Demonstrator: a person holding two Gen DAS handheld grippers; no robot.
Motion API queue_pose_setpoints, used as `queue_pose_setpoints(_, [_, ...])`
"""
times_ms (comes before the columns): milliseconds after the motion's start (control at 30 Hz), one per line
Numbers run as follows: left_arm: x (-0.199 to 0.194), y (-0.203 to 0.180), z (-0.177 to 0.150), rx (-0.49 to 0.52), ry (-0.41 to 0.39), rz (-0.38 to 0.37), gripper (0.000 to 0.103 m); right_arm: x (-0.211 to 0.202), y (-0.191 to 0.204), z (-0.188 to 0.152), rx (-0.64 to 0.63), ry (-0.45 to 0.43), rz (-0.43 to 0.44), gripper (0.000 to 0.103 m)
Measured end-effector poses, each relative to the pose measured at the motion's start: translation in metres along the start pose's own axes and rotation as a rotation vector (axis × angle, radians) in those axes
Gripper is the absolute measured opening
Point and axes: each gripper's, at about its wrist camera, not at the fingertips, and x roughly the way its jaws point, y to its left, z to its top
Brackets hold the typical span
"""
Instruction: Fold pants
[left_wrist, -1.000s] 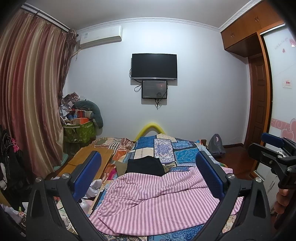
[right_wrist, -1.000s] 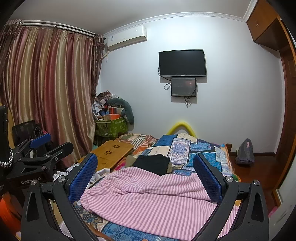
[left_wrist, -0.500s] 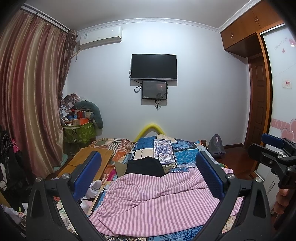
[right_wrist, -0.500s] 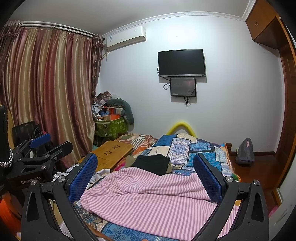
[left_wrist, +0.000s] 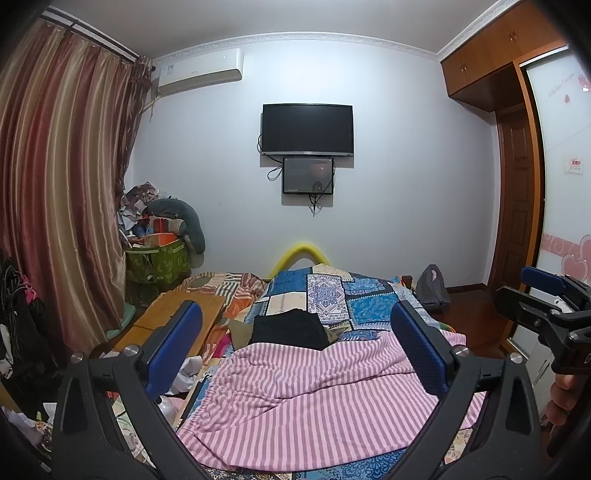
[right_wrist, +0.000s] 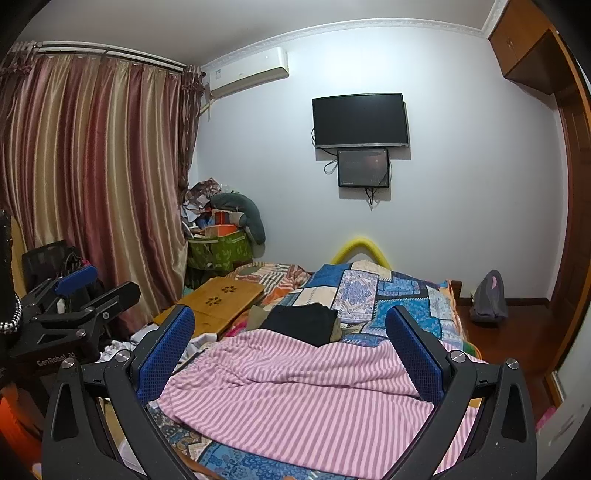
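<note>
Pink-and-white striped pants (left_wrist: 317, 398) are lying rumpled across the near end of the bed, waistband gathered toward the left edge. Both claws are hovering above and short of them, touching nothing.

Left gripper (left_wrist: 303, 347): blue-padded fingers (left_wrist: 173, 343) are standing wide apart, nothing between them; the striped cloth is showing through the gap, below and beyond the tips. Right gripper (right_wrist: 291, 350): likewise spread wide and holding nothing, the pants lying under and ahead of it. In the left view the right gripper is poking in at the far right edge, part of a hand (left_wrist: 565, 391) showing beneath it; in the right view the left gripper (right_wrist: 74, 295) is sitting at the far left, well apart from the cloth.

Just past the pants a folded black garment (left_wrist: 291, 328) is resting on the bed, with something olive or tan tucked under it — possibly another garment, hard to tell at this range. Nothing is lying between the claws and the pants.

The bed is wearing a blue patchwork quilt (right_wrist: 391, 299). A low wooden lap table (right_wrist: 221, 299) is sitting at the left side, beside an orange striped blanket (left_wrist: 221, 284). A yellow foam arch (left_wrist: 299, 254) is curving up at the bed's far end.

Room: red-gold striped curtains (right_wrist: 92, 177) on the left, a green bin (right_wrist: 218, 251) overflowing with clutter in the corner, air conditioner (left_wrist: 199, 70) high on the white wall, a dark TV (right_wrist: 360, 120) with a smaller screen (right_wrist: 364, 168) under it, a grey backpack (right_wrist: 487, 299) on the wood floor, wooden cabinets (left_wrist: 495, 44) at the right.
</note>
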Motion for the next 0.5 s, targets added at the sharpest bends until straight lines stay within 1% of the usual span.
queue_pose_setpoints(100, [0.007, 0.001, -0.002, 0.007, 0.011, -0.004, 0.103, 0.007, -0.004, -0.003, 0.0, 0.012, -0.003, 0.103])
queue_pose_setpoints(267, [0.031, 0.008, -0.006, 0.011, 0.037, 0.035, 0.103, 0.026, -0.016, -0.009, 0.004, 0.05, -0.024, 0.103])
queue_pose_setpoints(367, [0.054, 0.018, -0.006, 0.003, 0.078, 0.041, 0.103, 0.04, -0.029, -0.014, -0.006, 0.08, -0.028, 0.103])
queue_pose_setpoints(500, [0.088, 0.037, -0.006, -0.018, 0.127, 0.072, 0.103, 0.061, -0.052, -0.023, -0.001, 0.134, -0.047, 0.103])
